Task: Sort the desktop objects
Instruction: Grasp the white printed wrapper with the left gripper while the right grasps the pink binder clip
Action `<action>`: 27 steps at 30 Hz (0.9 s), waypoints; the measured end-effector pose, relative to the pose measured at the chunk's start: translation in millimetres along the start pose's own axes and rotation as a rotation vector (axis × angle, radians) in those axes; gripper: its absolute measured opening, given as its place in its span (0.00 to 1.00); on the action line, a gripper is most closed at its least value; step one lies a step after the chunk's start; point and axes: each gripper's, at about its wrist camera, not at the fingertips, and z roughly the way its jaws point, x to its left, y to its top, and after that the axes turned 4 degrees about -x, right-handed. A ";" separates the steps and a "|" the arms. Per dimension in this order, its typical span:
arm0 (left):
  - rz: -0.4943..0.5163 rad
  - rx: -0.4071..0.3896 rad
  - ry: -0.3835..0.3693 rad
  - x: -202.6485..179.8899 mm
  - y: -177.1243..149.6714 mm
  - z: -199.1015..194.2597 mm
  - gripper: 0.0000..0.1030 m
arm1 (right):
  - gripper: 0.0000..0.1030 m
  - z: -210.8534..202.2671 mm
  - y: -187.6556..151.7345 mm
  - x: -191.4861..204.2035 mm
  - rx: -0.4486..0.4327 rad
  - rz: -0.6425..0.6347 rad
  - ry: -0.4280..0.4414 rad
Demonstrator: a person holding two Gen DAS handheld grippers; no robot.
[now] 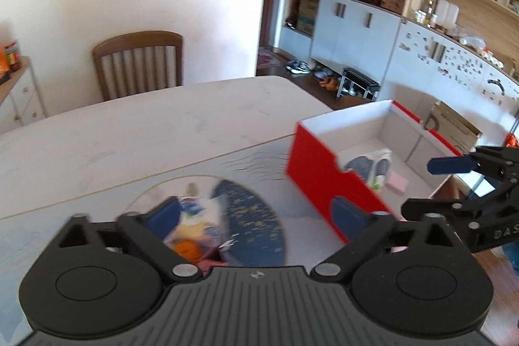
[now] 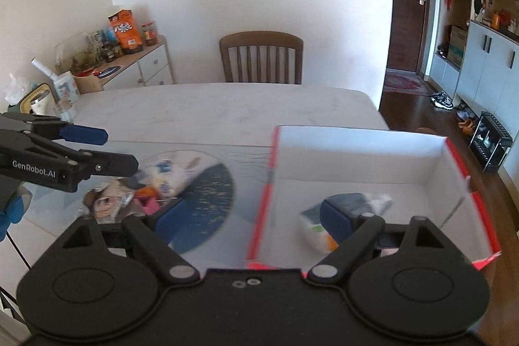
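Both tools are spread wide with nothing pinched. Left tool [image 1: 256, 213] hangs over a blurry heap of small items [image 1: 194, 232] sitting on a round blue-and-clear mat [image 1: 249, 213] on the desk [image 1: 146, 125]. Right tool [image 2: 253, 216] straddles the near left wall of the red box [image 2: 356, 151], one finger over the mat, the other inside the box. Box has a white inside and stands just right of the mat; a white packet with dark print [image 1: 373, 167] and a small pink block [image 1: 398, 184] lie in it. Readable writing: "GenRobot.AI" on the left tool's side in the right view, "DAS" on the right one in the left view. An orange snack bag [image 2: 125, 31] on the sideboard has print too small to make out.
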 end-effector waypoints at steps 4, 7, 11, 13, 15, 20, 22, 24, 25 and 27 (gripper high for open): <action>-0.017 0.002 0.034 28.6 -14.7 -10.5 1.00 | 0.90 6.1 -3.7 27.2 -0.008 0.031 0.005; -0.033 0.012 0.057 49.1 -27.0 -15.4 1.00 | 0.90 12.2 -6.3 46.1 -0.002 0.024 -0.005; -0.047 0.027 0.090 78.2 -41.6 -19.9 1.00 | 0.90 21.3 -9.5 67.7 -0.005 0.026 -0.034; -0.050 0.037 0.109 90.8 -50.4 -19.9 1.00 | 0.90 24.8 -12.4 75.7 -0.008 0.031 -0.042; -0.054 0.046 0.118 102.9 -58.8 -20.0 1.00 | 0.90 30.5 -14.1 84.4 -0.009 0.032 -0.058; -0.048 0.074 0.151 127.6 -76.5 -15.9 1.00 | 0.90 49.5 -16.0 106.0 -0.012 0.037 -0.091; -0.046 0.090 0.159 135.3 -81.7 -12.9 1.00 | 0.89 56.8 -16.5 113.0 -0.011 0.040 -0.097; -0.045 0.102 0.163 140.8 -85.8 -10.0 1.00 | 0.88 63.3 -17.2 119.2 -0.007 0.039 -0.103; -0.043 0.110 0.163 144.2 -87.2 -7.5 1.00 | 0.88 67.1 -17.5 122.5 -0.004 0.037 -0.106; -0.043 0.122 0.164 148.2 -89.7 -2.6 1.00 | 0.87 72.7 -18.8 126.9 -0.002 0.034 -0.108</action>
